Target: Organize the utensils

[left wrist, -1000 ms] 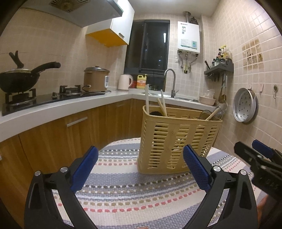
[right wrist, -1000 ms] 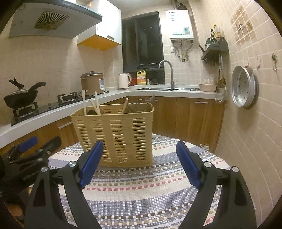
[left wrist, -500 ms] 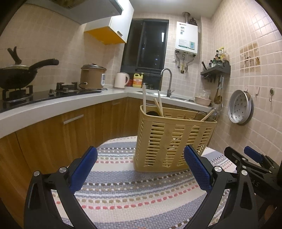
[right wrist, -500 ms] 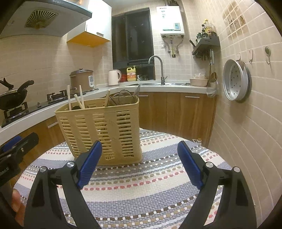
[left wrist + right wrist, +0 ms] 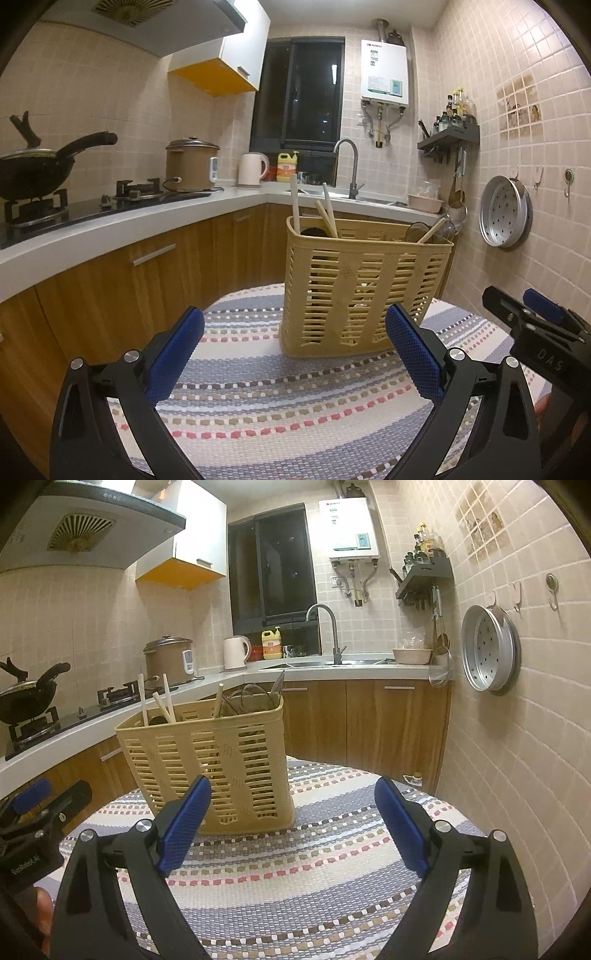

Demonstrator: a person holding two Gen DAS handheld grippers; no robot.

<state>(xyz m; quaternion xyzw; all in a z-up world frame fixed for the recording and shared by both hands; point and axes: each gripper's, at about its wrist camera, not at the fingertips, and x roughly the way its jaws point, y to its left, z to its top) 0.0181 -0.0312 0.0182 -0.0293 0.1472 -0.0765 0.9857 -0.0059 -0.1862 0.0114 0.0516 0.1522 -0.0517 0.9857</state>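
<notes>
A tan slotted plastic basket (image 5: 364, 280) (image 5: 210, 760) stands upright on a round table with a striped woven cloth (image 5: 280, 402) (image 5: 321, 878). Wooden chopsticks (image 5: 327, 216) (image 5: 164, 701), a pale handle (image 5: 294, 199) and a wire strainer (image 5: 255, 699) stick out of its top. My left gripper (image 5: 293, 347) is open and empty, in front of the basket. My right gripper (image 5: 293, 821) is open and empty, just in front and to the right of the basket. Each gripper shows at the edge of the other's view, the right (image 5: 535, 321) and the left (image 5: 44, 801).
A white counter (image 5: 122, 221) with wooden cabinets runs along the left and back, holding a wok (image 5: 33, 170), a rice cooker (image 5: 190, 164), a kettle (image 5: 253, 168) and a sink with a tap (image 5: 349, 166). A steamer tray (image 5: 487, 651) hangs on the tiled right wall.
Both grippers have drifted slightly around the basket and stay open. The basket has not moved on the table.
</notes>
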